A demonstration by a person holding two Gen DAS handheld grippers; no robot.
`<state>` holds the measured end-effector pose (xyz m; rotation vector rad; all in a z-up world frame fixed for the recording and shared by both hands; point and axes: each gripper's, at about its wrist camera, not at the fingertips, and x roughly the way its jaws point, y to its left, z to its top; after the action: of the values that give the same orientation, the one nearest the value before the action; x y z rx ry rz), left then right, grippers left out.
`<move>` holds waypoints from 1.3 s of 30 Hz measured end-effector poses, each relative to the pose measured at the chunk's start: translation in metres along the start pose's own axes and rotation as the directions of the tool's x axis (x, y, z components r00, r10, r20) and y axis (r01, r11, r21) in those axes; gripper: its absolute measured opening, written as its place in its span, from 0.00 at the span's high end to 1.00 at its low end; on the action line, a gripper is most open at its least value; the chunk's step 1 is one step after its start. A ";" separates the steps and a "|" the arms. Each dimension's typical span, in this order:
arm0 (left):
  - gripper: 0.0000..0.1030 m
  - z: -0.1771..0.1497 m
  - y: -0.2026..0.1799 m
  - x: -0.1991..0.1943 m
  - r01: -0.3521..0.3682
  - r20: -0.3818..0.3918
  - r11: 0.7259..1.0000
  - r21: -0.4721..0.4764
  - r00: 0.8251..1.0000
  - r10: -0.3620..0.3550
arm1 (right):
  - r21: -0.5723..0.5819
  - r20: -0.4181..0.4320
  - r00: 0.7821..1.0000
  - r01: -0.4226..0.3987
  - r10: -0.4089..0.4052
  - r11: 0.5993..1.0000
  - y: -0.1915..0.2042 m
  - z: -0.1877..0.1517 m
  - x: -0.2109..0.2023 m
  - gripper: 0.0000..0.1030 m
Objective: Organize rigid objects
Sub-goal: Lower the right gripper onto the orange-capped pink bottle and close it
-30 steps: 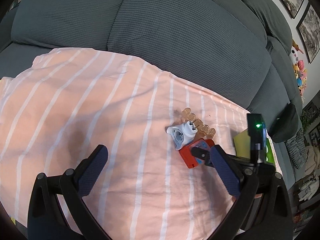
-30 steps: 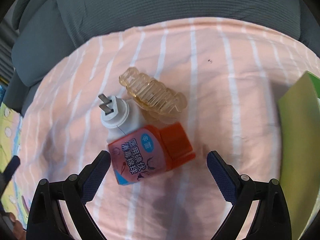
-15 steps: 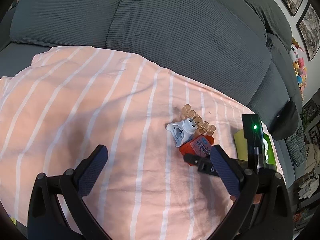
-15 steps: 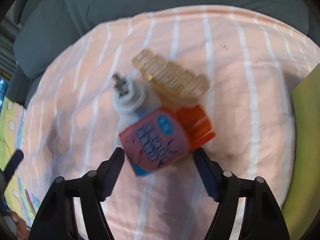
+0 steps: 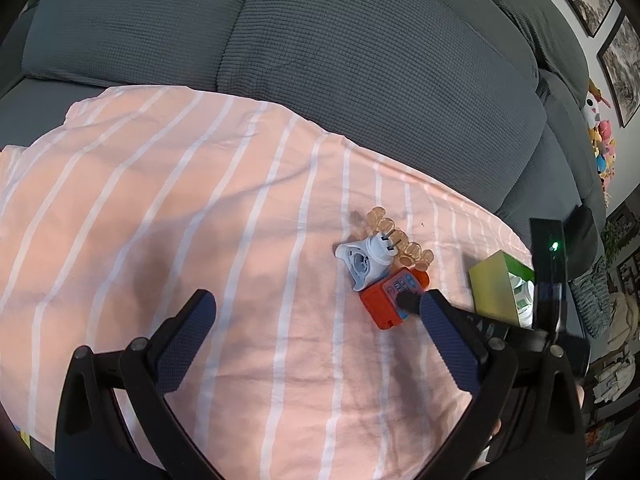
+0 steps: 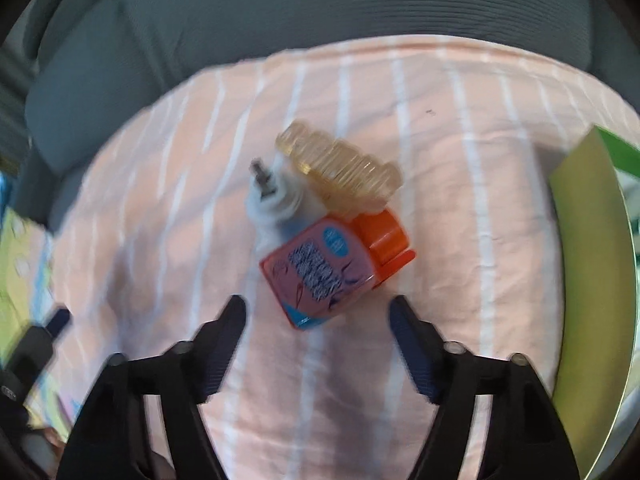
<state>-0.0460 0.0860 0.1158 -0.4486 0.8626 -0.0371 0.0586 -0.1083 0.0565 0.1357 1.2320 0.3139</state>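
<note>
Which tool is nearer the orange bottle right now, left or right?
Right. The right tool hangs just over the orange bottle, its jaws opening and not touching it. The left tool sits farther off over bare sheet, bottle beyond its right finger.

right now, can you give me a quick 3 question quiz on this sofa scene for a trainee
1. True or false: the orange bottle is clamped between the right gripper's pads.
2. Which thing lies partly on top of the white plug-in heater? A) amber hair claw B) green box C) left gripper
3. What covers the sofa seat under the pile?

Key:
1. False; the jaws are opening, the bottle lies just beyond the tips.
2. A
3. A pink cloth with white stripes.
</note>
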 end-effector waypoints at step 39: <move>0.01 -0.020 -0.018 0.042 0.014 -0.158 1.000 0.023 0.987 -0.010 | 0.207 0.029 0.992 -0.130 0.127 0.970 -0.024 -0.014 -0.025 0.37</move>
<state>-0.0305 0.0535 0.0814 -0.4325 1.0144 -0.0952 0.0415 -0.1397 0.0683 0.3995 1.2413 0.2944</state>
